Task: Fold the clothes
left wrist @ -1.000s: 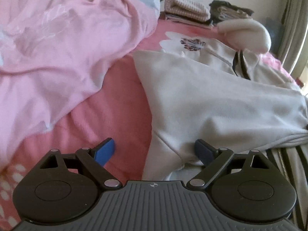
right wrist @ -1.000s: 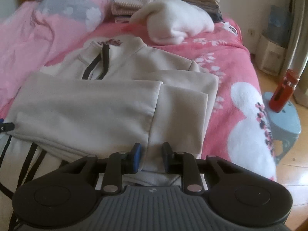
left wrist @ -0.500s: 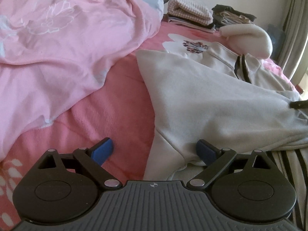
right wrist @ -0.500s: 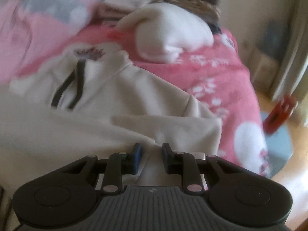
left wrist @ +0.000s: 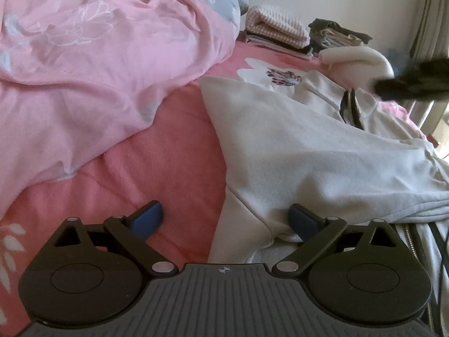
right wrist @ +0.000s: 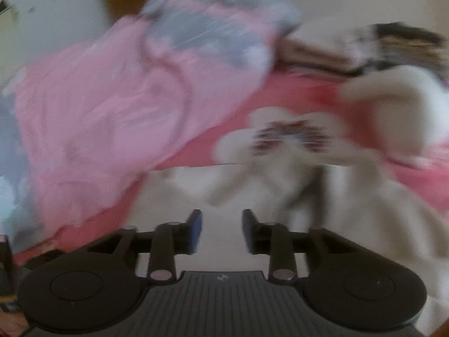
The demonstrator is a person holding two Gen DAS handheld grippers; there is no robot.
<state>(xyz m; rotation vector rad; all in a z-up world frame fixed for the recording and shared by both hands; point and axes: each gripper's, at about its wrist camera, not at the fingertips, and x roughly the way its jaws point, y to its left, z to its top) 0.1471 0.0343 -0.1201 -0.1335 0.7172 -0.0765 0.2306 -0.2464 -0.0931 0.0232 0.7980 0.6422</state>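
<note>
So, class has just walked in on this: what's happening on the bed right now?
A person with a gripper in each hand is folding a cream hoodie spread on a pink bedsheet. The left gripper sits wide open at the hoodie's near corner, gripping nothing. The right gripper is over the hoodie, its view blurred, jaws opening with nothing clearly between them. A pink duvet is bunched alongside.

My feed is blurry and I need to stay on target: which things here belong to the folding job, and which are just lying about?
Belongs to the job:
- cream sweatshirt, spread on the bed
- left hand-held gripper, wide open at its lower corner
- right hand-held gripper, jaws opening, nothing between them

Just lying about:
- pink duvet
- folded clothes stack
- white bundle
</note>
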